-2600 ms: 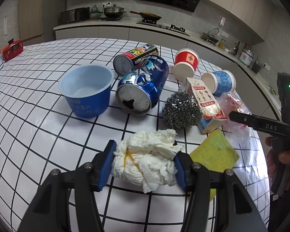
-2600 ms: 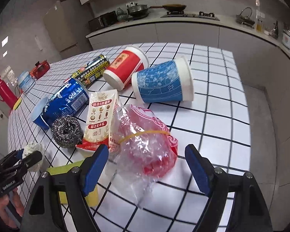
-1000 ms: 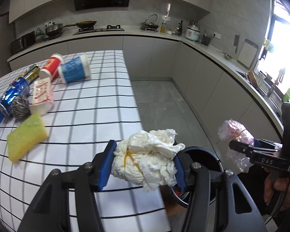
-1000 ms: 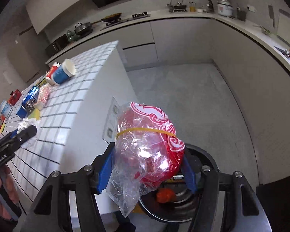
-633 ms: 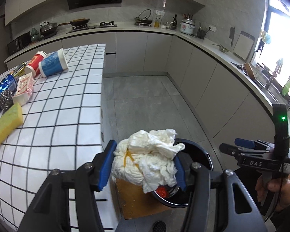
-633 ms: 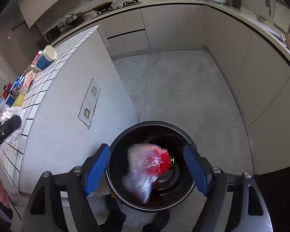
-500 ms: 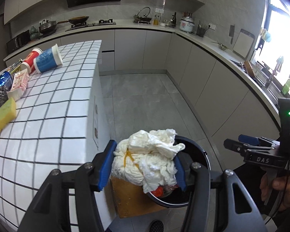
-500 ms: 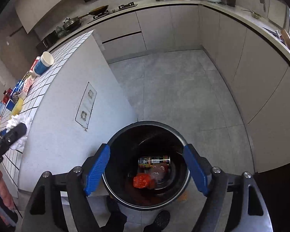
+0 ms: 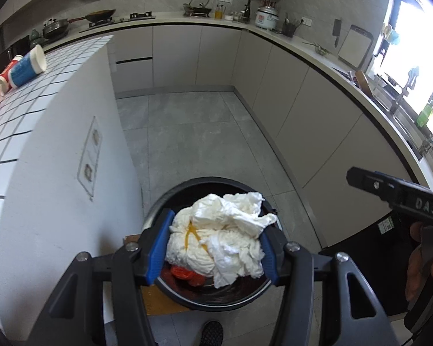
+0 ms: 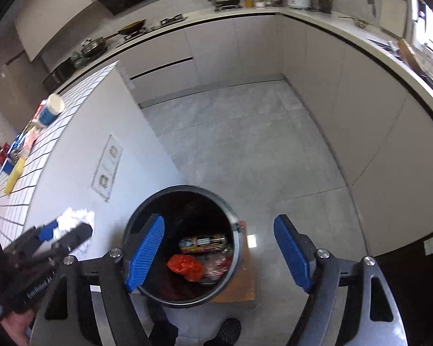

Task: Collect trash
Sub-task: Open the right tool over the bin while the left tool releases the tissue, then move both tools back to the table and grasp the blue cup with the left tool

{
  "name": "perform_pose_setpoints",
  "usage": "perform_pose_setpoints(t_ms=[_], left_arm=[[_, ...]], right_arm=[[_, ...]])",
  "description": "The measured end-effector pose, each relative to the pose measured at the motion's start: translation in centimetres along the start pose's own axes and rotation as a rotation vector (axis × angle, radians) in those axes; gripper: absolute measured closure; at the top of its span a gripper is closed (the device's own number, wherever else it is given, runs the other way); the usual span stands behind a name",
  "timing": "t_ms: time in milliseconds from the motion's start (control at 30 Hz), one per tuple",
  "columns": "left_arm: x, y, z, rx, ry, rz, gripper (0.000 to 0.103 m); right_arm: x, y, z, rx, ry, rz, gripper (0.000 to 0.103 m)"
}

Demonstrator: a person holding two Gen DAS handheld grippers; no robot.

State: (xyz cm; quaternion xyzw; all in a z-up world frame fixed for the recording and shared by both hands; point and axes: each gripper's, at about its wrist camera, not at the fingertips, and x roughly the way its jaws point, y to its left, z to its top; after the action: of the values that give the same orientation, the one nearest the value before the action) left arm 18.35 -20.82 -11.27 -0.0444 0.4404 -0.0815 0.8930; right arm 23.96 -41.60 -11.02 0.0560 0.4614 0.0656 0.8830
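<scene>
left tool (image 9: 213, 245): clenched on the wad of tissue (image 9: 219, 239), blue pads (image 9: 158, 248) pressing on both sides of it
wad of tissue: white, crumpled, with a yellow-orange stain at its middle; held between the pads, directly above the open mouth of the bin (image 9: 236, 300)
right tool (image 10: 219, 253): released, blue pads (image 10: 290, 255) spread wide with nothing between them; poised over the bin (image 10: 184, 300), slightly to its right
bin: round, black, on the floor beneath both tools, standing on a brown board (image 10: 239, 288) just beside the white end wall of the bench (image 10: 72, 167)
inside the bin: a red crumpled bag (image 10: 186, 268), a clear plastic bag (image 10: 216, 265) touching it, and a printed can (image 10: 203, 242) lying on its side just beyond them
on the bench, far left of the tools: a blue paper cup (image 9: 26, 66) on its side, a red cup (image 9: 7, 70) behind it, a yellow sponge (image 10: 14, 176) nearer the bench edge
writing: "DAS" in pale letters on the black body of the right tool, as seen from the left wrist view; print on the can too small to read
person: hand (image 9: 424, 259) gripping the right tool's handle; dark shoes (image 10: 225, 331) on the floor below the bin
</scene>
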Motion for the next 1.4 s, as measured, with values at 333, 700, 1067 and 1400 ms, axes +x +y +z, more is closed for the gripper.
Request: perform_pose_setpoints(t_ms=[333,700,1067,1400], left_arm=[[4.8,-2.4,-0.5,0.000,0.090,0.012,0.013],[-1.4,0.8,1.1,-0.046,0.014,0.076,0.010],[-8.2,10.6,0.4,-0.176,-0.094,0.219,0.010],[-12.4,19.2,-0.5,-0.297,-0.157,0.338,0.010]], right_arm=[[-1.2,-3.4,0.7,0.069,-0.020,-0.043,0.023],[-1.0,-1.6,1.9,0.055,-0.014,0.004,0.023],[0.0,6.9,3.9,-0.055,-0.024,0.109,0.023],[0.4,18.1,5.5,-0.192,-0.028,0.186,0.023]])
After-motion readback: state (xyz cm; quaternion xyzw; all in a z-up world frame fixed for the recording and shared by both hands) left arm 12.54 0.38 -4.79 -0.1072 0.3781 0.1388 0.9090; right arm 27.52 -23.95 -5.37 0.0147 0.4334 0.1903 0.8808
